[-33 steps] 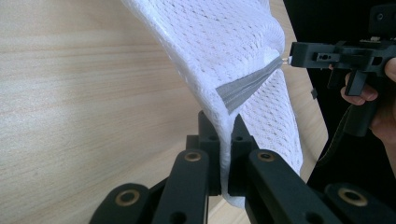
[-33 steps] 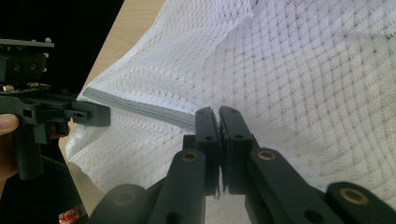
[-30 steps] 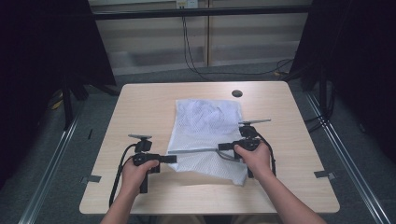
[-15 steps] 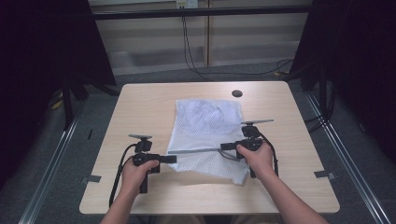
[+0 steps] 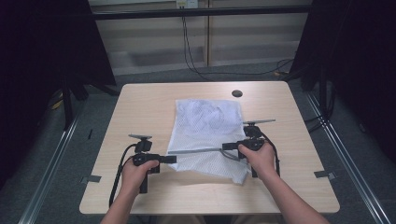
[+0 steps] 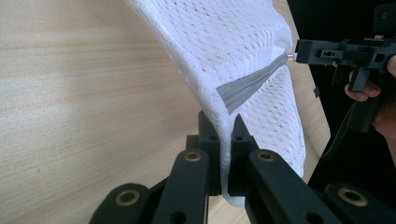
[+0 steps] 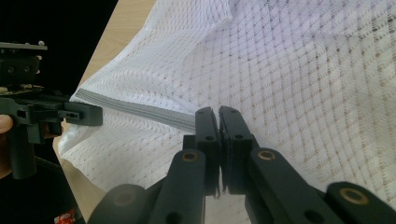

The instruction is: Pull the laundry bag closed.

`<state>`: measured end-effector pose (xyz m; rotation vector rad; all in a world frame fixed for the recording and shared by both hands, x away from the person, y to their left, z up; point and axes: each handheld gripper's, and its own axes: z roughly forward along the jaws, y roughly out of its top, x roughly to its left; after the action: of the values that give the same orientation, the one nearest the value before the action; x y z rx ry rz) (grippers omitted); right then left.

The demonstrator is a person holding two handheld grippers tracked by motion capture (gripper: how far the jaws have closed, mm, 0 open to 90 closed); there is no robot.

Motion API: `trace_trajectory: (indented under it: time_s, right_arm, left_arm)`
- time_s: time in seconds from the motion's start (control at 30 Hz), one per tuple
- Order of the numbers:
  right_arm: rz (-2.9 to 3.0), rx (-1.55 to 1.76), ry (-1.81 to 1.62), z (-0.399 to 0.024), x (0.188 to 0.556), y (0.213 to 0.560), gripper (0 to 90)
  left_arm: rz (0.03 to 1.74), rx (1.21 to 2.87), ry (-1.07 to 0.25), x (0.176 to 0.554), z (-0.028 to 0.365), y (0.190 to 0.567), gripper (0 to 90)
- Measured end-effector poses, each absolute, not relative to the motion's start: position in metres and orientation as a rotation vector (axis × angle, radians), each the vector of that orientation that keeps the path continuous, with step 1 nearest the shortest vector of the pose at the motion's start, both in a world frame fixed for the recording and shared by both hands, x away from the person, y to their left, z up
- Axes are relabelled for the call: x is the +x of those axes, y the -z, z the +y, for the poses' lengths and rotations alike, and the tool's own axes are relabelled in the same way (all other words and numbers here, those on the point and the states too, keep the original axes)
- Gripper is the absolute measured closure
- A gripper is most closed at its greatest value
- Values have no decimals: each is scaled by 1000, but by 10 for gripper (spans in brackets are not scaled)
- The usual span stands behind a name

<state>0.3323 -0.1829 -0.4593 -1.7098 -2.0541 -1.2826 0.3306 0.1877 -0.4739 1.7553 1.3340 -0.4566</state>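
A white mesh bag [image 5: 208, 135] lies in the middle of the desk [image 5: 140, 102], its grey zipper [image 5: 196, 150] stretched left to right across the near part. The left tongs [image 6: 224, 140] are clenched on the bag's fabric at the zipper's left end; the right tongs [image 7: 218, 126] are clenched at its right end, seemingly on the slider. To run the zipper cleanly, keep the left grip anchored and the band taut, pulling straight along its line. No brand, label or writing is readable.
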Motion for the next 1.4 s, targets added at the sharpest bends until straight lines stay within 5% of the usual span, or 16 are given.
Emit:
trace_trajectory:
  time_s: [1.4]
  right_arm:
    - [-2050,-1733,1281,-198,331,457,870]
  left_arm:
    - [1353,1751,473,330,189,473,887]
